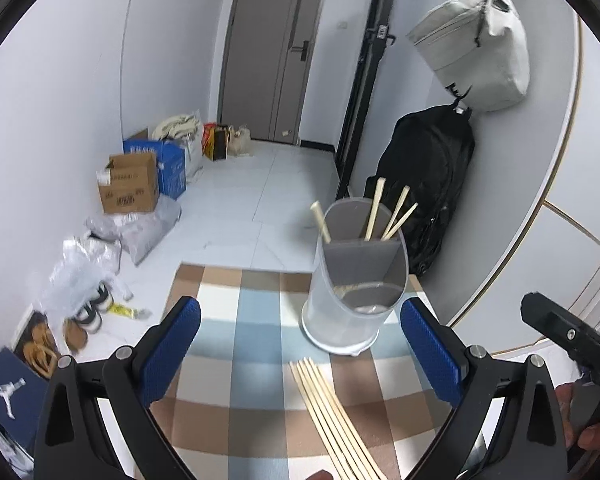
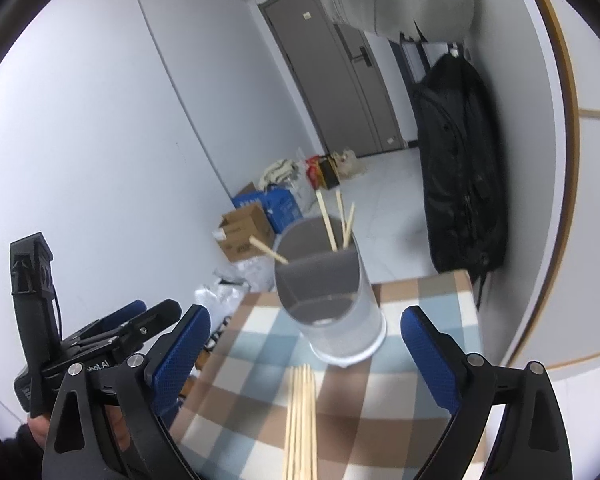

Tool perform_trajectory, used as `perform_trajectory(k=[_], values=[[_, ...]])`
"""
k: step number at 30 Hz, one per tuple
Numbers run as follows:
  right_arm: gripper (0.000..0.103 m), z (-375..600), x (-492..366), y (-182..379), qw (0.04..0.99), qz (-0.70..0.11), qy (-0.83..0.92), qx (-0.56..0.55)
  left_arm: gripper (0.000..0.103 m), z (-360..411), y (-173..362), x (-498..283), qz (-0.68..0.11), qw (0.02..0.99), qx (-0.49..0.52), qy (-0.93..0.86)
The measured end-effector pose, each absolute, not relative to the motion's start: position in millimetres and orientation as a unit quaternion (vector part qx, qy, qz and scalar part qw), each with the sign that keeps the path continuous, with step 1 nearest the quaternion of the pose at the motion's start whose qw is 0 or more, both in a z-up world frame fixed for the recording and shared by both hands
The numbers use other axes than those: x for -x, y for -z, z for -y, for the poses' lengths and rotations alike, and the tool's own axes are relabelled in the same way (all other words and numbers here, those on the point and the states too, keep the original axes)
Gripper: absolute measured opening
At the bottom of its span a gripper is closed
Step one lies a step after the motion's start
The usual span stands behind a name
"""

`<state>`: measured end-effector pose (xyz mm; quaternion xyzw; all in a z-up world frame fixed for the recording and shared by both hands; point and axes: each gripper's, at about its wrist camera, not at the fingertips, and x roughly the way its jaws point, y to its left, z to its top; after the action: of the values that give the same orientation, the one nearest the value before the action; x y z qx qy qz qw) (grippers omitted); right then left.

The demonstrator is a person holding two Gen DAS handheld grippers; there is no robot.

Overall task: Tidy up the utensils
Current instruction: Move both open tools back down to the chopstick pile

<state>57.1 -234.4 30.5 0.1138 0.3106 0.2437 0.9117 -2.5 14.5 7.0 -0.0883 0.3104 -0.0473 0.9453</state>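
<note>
gaping wide, the left gripper [image 1: 300,354] holds nothing; its blue pads [image 1: 171,350] stand on either side of the checked tablecloth [image 1: 236,320], above the table. the right gripper [image 2: 305,354] is likewise spread wide and empty, blue pads [image 2: 430,360] apart over the same cloth. between and below the fingers of each lies a bundle of loose chopsticks [image 1: 332,416], side by side on the cloth, their far ends just short of the holder. the translucent utensil holder [image 1: 354,280] stands upright beyond them, near the table's far right corner; a grey divider splits it into compartments. three chopsticks in holder [image 1: 392,214] lean in the rear compartment, and one more [image 1: 321,222] tilts out to the left. further out, a black backpack [image 1: 428,176] and a pale bag [image 1: 474,44] hang on the wall, and cardboard boxes [image 1: 130,184] sit on the floor by the grey door [image 1: 274,52].
</note>
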Motion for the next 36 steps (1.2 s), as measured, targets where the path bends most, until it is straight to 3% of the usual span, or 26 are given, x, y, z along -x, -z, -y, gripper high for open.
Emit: perform_trajectory(k=[12, 21, 29, 33, 36], values=[[0.098, 207.9, -61.0, 26.5, 0.890, -0.388, -0.233, -0.059, 0.098, -36.9, 43.3, -10.9, -0.385, 0.916, 0.108, -0.011], [0.096, 187.8, -84.4, 80.6, 0.849, -0.478, -0.221, -0.045, 0.098, -55.9, 52.7, -13.9, -0.408, 0.900, 0.152, -0.023], [0.061, 160.7, -97.4, 112.6, 0.819, -0.522, -0.237, -0.001, 0.098, -68.5, 54.1, -16.8, -0.411, 0.898, 0.156, -0.030], [0.056, 147.5, -101.5, 122.9, 0.813, -0.530, -0.241, 0.026, 0.098, -75.5, 53.7, -17.0, -0.412, 0.896, 0.162, -0.033], [0.044, 139.9, -107.1, 132.0, 0.810, -0.535, -0.234, 0.049, 0.098, -79.5, 54.0, -19.5, -0.413, 0.895, 0.166, -0.033]])
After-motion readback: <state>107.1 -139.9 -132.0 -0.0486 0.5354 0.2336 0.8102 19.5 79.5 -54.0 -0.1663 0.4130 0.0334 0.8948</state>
